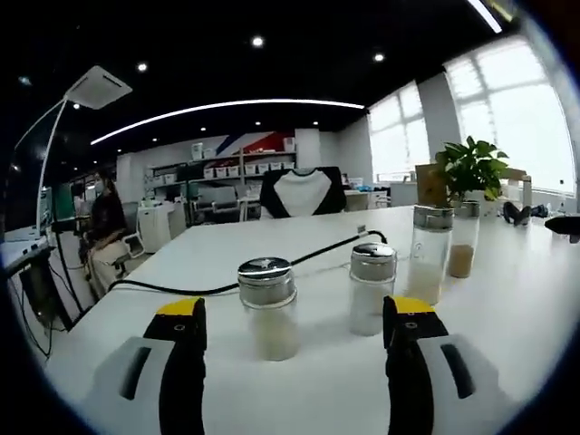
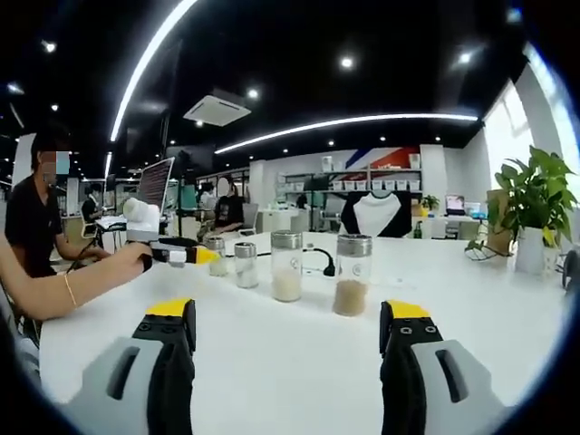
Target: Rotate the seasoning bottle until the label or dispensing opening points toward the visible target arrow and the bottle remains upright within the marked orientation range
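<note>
Four glass seasoning bottles with silver caps stand upright on the white table (image 1: 507, 299). In the left gripper view a short bottle (image 1: 267, 310) of pale powder stands just ahead, between my left gripper's (image 1: 294, 315) open jaws and touching neither. A second short bottle (image 1: 372, 288) is to its right, then a tall white-filled bottle (image 1: 428, 254) and a brown-filled bottle (image 1: 464, 240). In the right gripper view my right gripper (image 2: 288, 315) is open and empty, short of the tall white-filled bottle (image 2: 286, 265) and the brown-filled bottle (image 2: 352, 274). The left gripper (image 2: 195, 256) comes in from the left beside the short bottles (image 2: 245, 265).
A black cable (image 1: 299, 258) runs across the table behind the bottles. A potted plant (image 1: 471, 168) stands at the far right. The person's arm (image 2: 63, 290) reaches over the table's left side. A person (image 1: 104, 227) sits beyond the left edge, and shelves line the back.
</note>
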`<state>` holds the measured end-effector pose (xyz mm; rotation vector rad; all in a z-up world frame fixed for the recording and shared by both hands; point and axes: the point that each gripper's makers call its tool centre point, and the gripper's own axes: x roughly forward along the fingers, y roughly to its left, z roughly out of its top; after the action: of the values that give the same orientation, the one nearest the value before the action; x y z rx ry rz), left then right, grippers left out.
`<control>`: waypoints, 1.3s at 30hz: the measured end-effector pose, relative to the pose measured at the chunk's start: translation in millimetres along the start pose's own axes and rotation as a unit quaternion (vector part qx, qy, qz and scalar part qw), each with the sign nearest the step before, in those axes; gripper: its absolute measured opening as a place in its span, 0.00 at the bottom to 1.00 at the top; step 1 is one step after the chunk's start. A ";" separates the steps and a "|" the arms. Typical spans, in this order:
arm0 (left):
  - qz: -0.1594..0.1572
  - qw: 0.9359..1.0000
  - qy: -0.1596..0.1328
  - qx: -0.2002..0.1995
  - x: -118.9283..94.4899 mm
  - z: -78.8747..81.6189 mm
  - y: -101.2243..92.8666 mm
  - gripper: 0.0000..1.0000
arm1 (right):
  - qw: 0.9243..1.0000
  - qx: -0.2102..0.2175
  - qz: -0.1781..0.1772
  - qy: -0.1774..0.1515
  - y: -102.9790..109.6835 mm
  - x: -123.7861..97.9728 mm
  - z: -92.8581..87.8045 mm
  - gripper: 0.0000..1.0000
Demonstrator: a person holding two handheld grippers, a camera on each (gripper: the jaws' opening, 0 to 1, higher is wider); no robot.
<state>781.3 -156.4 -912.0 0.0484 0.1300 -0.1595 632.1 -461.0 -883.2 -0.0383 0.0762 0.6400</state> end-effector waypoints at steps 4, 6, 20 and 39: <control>0.014 1.000 0.010 0.000 2.5 -8.2 2.1 0.84 | 1.000 -0.006 0.007 -0.004 6.9 -4.9 6.6 0.84; 0.015 1.000 0.011 -0.002 3.9 -12.0 2.1 0.84 | 1.000 -0.006 0.010 -0.007 10.3 -8.3 9.9 0.84; 0.007 1.000 -0.008 0.006 20.0 -16.3 12.0 0.53 | 1.000 -0.016 0.011 -0.013 22.4 -20.6 22.2 0.84; -0.015 0.999 -0.032 0.019 24.3 -12.8 11.6 0.35 | 0.999 -0.014 0.032 -0.005 36.9 -24.2 14.8 0.83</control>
<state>805.4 -148.1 -927.5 0.0790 0.0630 -0.1925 591.6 -445.0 -867.0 -0.0606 0.0592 0.7049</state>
